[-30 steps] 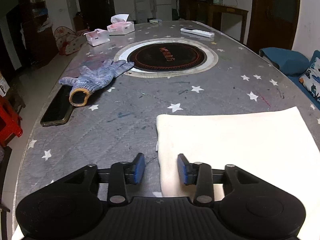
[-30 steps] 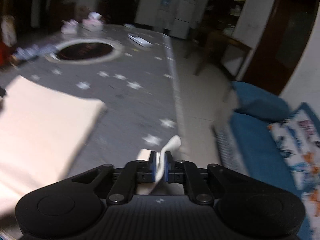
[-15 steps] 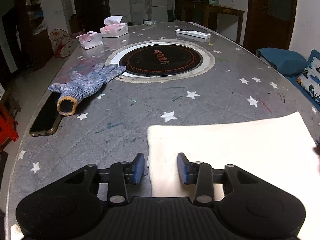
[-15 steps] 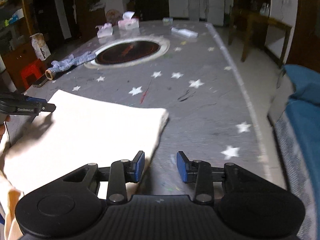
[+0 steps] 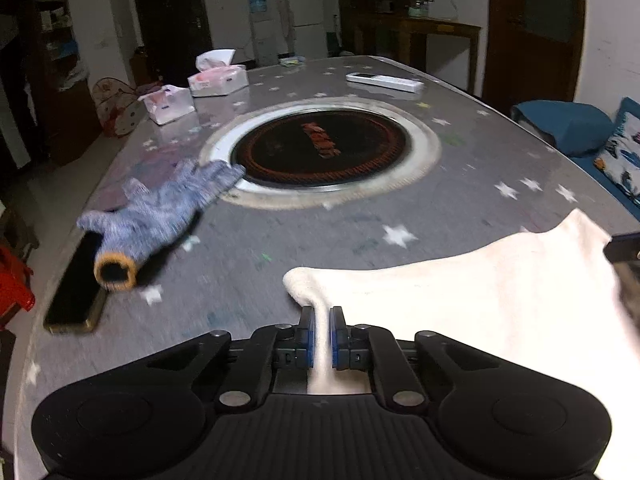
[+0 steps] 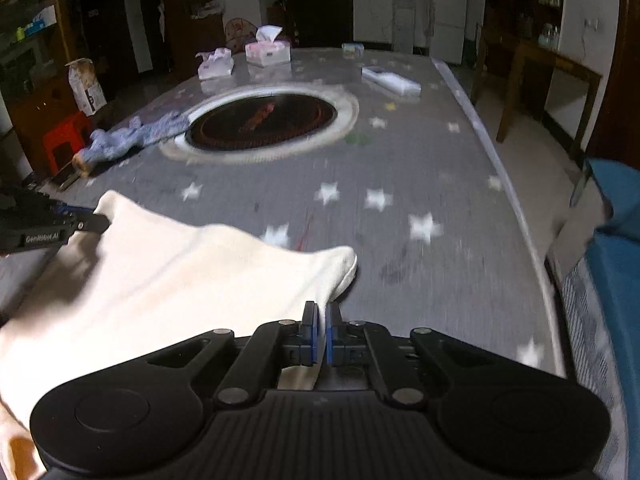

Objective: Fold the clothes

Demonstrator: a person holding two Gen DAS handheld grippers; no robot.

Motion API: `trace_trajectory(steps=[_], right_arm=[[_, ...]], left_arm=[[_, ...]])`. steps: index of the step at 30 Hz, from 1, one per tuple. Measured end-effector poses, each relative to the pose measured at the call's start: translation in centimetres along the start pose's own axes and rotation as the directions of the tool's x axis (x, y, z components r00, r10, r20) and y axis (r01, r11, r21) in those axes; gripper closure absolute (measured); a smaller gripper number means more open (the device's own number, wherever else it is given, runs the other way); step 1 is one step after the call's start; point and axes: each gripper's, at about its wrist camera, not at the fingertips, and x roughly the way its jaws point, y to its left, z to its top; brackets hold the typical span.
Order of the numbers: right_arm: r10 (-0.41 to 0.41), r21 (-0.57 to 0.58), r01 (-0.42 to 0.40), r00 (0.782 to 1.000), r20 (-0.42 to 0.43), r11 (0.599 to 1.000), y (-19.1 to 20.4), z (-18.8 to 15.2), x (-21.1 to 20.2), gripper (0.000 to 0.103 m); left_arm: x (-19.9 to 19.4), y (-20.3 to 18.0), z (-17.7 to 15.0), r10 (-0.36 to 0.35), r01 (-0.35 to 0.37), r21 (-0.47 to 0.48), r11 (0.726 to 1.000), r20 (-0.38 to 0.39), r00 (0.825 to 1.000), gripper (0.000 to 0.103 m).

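A cream white cloth (image 5: 460, 304) lies folded at the near end of the grey star-patterned table (image 5: 360, 232). My left gripper (image 5: 322, 332) is shut on the cloth's left corner, which is lifted off the table. My right gripper (image 6: 322, 328) is shut on the cloth's right corner (image 6: 336, 264), also raised. The cloth (image 6: 160, 280) sags between the two corners. The left gripper also shows in the right wrist view (image 6: 86, 220) at the cloth's far left corner.
A blue knit glove (image 5: 160, 208) and a dark phone (image 5: 76, 284) lie at the left. A round black hotplate (image 5: 320, 148) sits mid-table. Tissue boxes (image 5: 218, 78) and a white remote (image 5: 384, 82) lie at the far end. A blue sofa (image 6: 616, 248) stands at the right.
Both grippers were open at the cloth's near corners half a second ago. Both have shut on the corners and lifted them, and the views have moved forward.
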Motion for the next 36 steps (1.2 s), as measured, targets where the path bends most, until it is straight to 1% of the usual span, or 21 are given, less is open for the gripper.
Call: trace_trajectory(steps=[4, 8, 10, 12, 14, 16, 18, 19, 21, 22, 23, 25, 27, 30, 32, 33, 34, 35, 36], right_arm=[[-0.018, -0.017, 0.019, 0.999, 0.048, 1.0, -0.2, 3.7, 1.6, 0.1], [-0.044, -0.022, 0.045, 0.998, 0.043, 0.999, -0.6, 6.1, 4.3, 0.1], [-0.02, -0.039, 0.021, 0.999, 0.031, 0.999, -0.3, 5.7, 3.9, 0.099], [0.015, -0.06, -0.014, 1.0, 0.016, 0.998, 0.1, 4.9, 3.0, 0.097], [0.05, -0.08, -0.05, 0.999, 0.0, 0.996, 0.5, 4.1, 2.1, 0.094], [0.084, -0.1, -0.085, 0.996, -0.016, 0.991, 1.0, 3.3, 1.2, 0.094], [0.118, -0.119, -0.121, 0.992, -0.033, 0.985, 1.4, 2.5, 0.3, 0.092], [0.135, -0.129, -0.139, 0.99, -0.042, 0.982, 1.6, 2.2, -0.2, 0.091], [0.168, -0.147, -0.175, 0.984, -0.06, 0.974, 2.0, 1.4, -1.1, 0.089], [0.184, -0.156, -0.193, 0.98, -0.069, 0.969, 2.2, 1.0, -1.5, 0.084], [0.2, -0.164, -0.211, 0.977, -0.079, 0.964, 2.4, 0.6, -2.0, 0.081], [0.236, -0.179, -0.25, 0.967, -0.098, 0.952, 2.9, -0.4, -3.0, 0.081], [0.282, -0.182, -0.3, 0.952, -0.117, 0.936, 3.5, -1.6, -4.3, 0.08], [0.363, -0.168, -0.382, 0.922, -0.133, 0.909, 4.3, -3.0, -6.1, 0.077], [0.413, -0.153, -0.433, 0.899, -0.147, 0.888, 4.8, -3.6, -6.5, 0.071], [0.431, -0.148, -0.452, 0.889, -0.153, 0.879, 5.1, -3.9, -6.5, 0.069], [0.444, -0.144, -0.466, 0.882, -0.16, 0.873, 5.5, -4.2, -6.5, 0.068], [0.455, -0.142, -0.478, 0.875, -0.166, 0.867, 5.8, -4.5, -6.3, 0.068], [0.466, -0.14, -0.49, 0.868, -0.173, 0.86, 6.1, -4.8, -6.2, 0.068]], left_arm=[[1.7, 0.9, 2.3, 0.038, -0.038, 0.003, 0.999, 0.021, 0.999, 0.095], [3.5, 1.3, 3.7, 0.057, -0.057, 0.012, 0.998, 0.016, 0.998, 0.094], [4.0, 1.4, 3.9, 0.054, -0.054, 0.012, 0.998, 0.002, 0.999, 0.091], [3.6, 1.4, 3.6, 0.046, -0.046, 0.014, 0.999, -0.001, 0.999, 0.088], [2.8, 1.2, 3.2, 0.028, -0.028, 0.019, 0.999, 0.0, 1.0, 0.082], [1.3, 0.9, 2.6, -0.02, 0.019, 0.023, 1.0, 0.009, 1.0, 0.081], [-0.4, 0.5, 1.8, -0.085, 0.084, 0.035, 0.996, 0.019, 0.996, 0.08], [-1.2, 0.2, 1.2, -0.12, 0.119, 0.048, 0.992, 0.022, 0.993, 0.079], [-3.0, -0.7, -0.1, -0.192, 0.19, 0.088, 0.978, 0.016, 0.981, 0.071], [-3.7, -1.3, -0.9, -0.222, 0.219, 0.116, 0.969, 0.008, 0.975, 0.069], [-4.4, -1.9, -1.6, -0.251, 0.249, 0.143, 0.958, -0.001, 0.968, 0.068], [-5.6, -3.0, -3.1, -0.296, 0.294, 0.186, 0.938, -0.016, 0.955, 0.066], [-6.4, -3.7, -4.2, -0.335, 0.333, 0.201, 0.921, -0.025, 0.942, 0.061], [-7.3, -4.5, -5.7, -0.382, 0.381, 0.213, 0.9, -0.036, 0.923, 0.056], [-7.3, -4.8, -6.3, -0.386, 0.386, 0.219, 0.896, -0.046, 0.921, 0.056], [-7.3, -4.9, -6.4, -0.394, 0.396, 0.215, 0.893, -0.052, 0.918, 0.059], [-7.6, -4.9, -6.6, -0.415, 0.418, 0.213, 0.883, -0.058, 0.908, 0.059], [-7.8, -4.9, -6.8, -0.436, 0.44, 0.211, 0.873, -0.065, 0.897, 0.064], [-8.0, -4.9, -7.0, -0.457, 0.462, 0.208, 0.862, -0.072, 0.886, 0.073]])
